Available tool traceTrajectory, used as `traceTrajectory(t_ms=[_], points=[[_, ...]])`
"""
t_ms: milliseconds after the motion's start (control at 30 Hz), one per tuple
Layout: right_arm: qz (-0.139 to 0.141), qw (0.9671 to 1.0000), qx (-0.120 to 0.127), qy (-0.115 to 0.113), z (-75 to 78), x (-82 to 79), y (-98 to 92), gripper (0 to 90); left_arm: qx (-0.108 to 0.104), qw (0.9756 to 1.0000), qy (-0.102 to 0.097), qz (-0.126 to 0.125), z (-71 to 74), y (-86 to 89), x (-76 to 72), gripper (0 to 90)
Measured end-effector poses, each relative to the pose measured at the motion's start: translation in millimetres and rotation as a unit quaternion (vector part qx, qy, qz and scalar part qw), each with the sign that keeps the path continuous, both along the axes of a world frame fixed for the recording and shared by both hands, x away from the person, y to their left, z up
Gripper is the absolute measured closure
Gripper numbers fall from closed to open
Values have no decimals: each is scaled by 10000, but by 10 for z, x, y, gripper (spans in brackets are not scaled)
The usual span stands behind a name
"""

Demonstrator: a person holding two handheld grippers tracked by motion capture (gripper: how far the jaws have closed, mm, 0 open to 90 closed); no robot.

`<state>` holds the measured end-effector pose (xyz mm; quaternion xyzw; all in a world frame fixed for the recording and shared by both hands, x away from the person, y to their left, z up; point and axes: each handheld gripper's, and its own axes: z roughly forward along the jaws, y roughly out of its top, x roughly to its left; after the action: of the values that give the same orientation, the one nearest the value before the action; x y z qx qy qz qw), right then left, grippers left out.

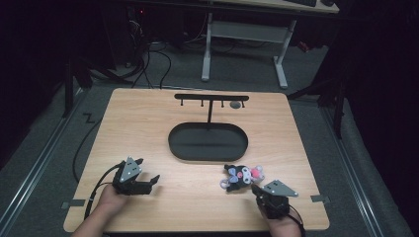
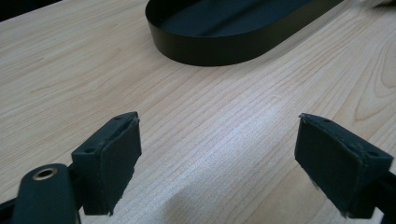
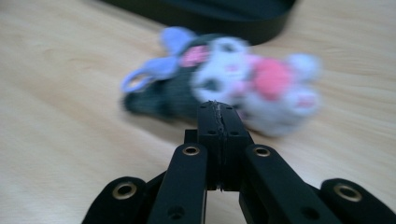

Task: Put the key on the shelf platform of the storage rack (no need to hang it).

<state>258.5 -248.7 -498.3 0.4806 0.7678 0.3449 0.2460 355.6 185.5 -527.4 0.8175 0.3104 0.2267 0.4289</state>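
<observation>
Pale wood-grain tabletop (image 1: 148, 123), smooth and matt, with rounded corners. At centre frame in the high view sits one black oval tray (image 1: 208, 155), thin-walled and shallow, with one slim black T-shaped rack (image 1: 211, 98) rising behind it, small pegs hanging under its bar. Lower right of that view lies one soft plush toy (image 1: 242, 176), fuzzy fabric in dark grey, white, lilac and pink, flat on the wood just below the tray's right end. Right gripper (image 3: 219, 108) sits just short of it at the frame's lower right, jaws pressed together with nothing between them, tips pointing at the blurred toy. Left gripper (image 2: 217, 158) rests at lower left, its two padded black jaws spread wide over bare wood.
</observation>
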Motion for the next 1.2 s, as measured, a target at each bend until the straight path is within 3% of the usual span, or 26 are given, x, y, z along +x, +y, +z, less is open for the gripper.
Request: traceTrajectory(t_ms=[100,133,400,467,533,567,600,667,700,733,867,1000,1067,1133,1200], points=[[196,9996,-134,119,-59,22,127,899,2,10000,8,-8,2,9,-8,154],[351,9988,-280,209,-123,76,269,899,6,10000,0,-8,2,16,-15,154],[124,9989,-408,182,-153,331,394,899,-71,9999,-95,40,8,80,-82,154],[146,9994,-277,121,-116,317,360,899,-59,10000,-60,39,8,93,-90,154],[-108,9997,-137,-196,27,256,196,899,-68,10000,-50,51,8,98,-91,154],[-108,9997,-137,-196,27,256,196,899,-72,9999,-50,55,7,99,-92,154],[-404,9985,-47,-372,94,253,34,900,-70,9999,-49,56,7,98,-92,154],[-823,9953,-110,-505,111,289,-175,900,-57,9999,-66,49,4,92,-96,154],[-823,9953,-110,-505,111,289,-175,900,-52,9999,-77,41,3,90,-98,154],[-1077,9930,-191,-438,66,346,-316,900,-50,9999,-81,37,3,88,-99,154],[-1105,9934,-183,-237,-53,421,-419,900,-82,9999,-56,58,9,94,-89,154],[-1037,9942,-164,-212,-62,395,-398,900,-124,9999,-56,76,14,100,-85,154],[-893,9953,-294,-232,-53,307,-339,900,-139,9999,-52,84,19,91,-71,154],[-878,9954,-313,-224,-52,278,-323,900,-135,9999,-51,81,22,87,-63,154],[-739,9966,-331,-171,-51,148,-253,900,-151,9998,-73,102,36,70,-34,154]])
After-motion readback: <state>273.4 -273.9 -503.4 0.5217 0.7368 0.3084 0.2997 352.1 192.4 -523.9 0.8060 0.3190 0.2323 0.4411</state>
